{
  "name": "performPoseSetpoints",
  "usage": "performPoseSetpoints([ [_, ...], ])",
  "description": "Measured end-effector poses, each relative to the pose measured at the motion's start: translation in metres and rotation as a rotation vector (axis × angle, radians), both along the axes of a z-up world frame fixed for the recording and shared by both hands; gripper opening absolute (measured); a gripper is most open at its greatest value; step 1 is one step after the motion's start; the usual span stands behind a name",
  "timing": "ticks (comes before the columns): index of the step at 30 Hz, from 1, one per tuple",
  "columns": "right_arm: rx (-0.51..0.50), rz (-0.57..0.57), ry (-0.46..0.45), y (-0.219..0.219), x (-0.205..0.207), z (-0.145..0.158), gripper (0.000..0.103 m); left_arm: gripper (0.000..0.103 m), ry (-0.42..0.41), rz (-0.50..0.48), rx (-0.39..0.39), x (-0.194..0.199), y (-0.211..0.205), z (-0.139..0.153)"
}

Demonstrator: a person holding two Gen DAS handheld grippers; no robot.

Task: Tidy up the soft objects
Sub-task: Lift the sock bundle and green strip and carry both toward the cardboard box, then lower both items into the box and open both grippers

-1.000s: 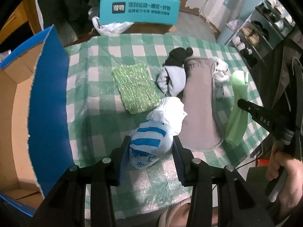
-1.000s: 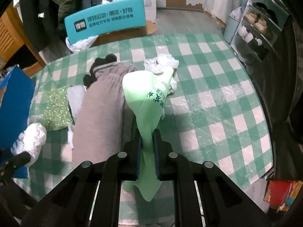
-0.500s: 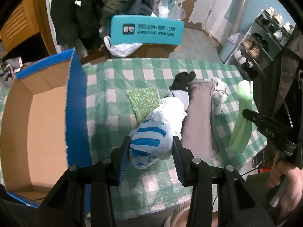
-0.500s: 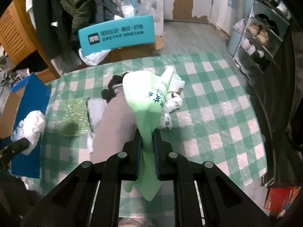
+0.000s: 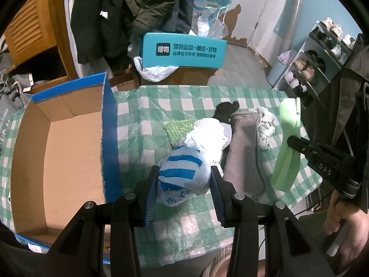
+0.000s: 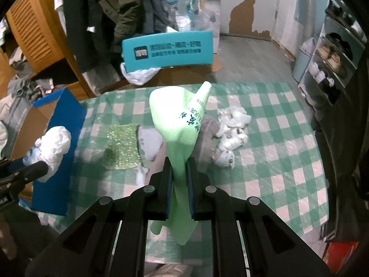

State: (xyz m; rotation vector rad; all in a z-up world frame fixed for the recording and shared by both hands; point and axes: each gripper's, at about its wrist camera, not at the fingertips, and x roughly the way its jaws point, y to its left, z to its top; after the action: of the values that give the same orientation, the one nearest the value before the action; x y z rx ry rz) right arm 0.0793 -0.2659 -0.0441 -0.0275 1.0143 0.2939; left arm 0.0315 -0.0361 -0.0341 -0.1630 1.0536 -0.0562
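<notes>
White Chinese characters in two lines, beside a dark square logo, are printed on the teal cardboard box flap (image 5: 183, 51) standing beyond the far edge of the table; they are too small to be read with certainty. The letters "DAS" are marked in pale print on the black body of the right gripper (image 5: 291, 141). Dark blue Chinese characters and digits ending in "019" are printed on the light green foam sheet (image 6: 178, 124). Blue print on the white and blue striped plastic bag (image 5: 184, 175) cannot be made out.
</notes>
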Motion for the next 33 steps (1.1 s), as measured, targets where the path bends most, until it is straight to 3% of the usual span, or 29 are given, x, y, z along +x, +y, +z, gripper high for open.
performPoseSetpoints([
  [16,0.046,0.104,-0.031,0.054,-0.005,0.033,0.011,0.043,-0.039,0.070,-0.004,-0.018,0.036,0.016],
  [33,0.065,0.219,-0.036,0.131,-0.009,0.048,0.011,0.043,-0.070,0.157,-0.009,-0.036,0.087,0.024],
])
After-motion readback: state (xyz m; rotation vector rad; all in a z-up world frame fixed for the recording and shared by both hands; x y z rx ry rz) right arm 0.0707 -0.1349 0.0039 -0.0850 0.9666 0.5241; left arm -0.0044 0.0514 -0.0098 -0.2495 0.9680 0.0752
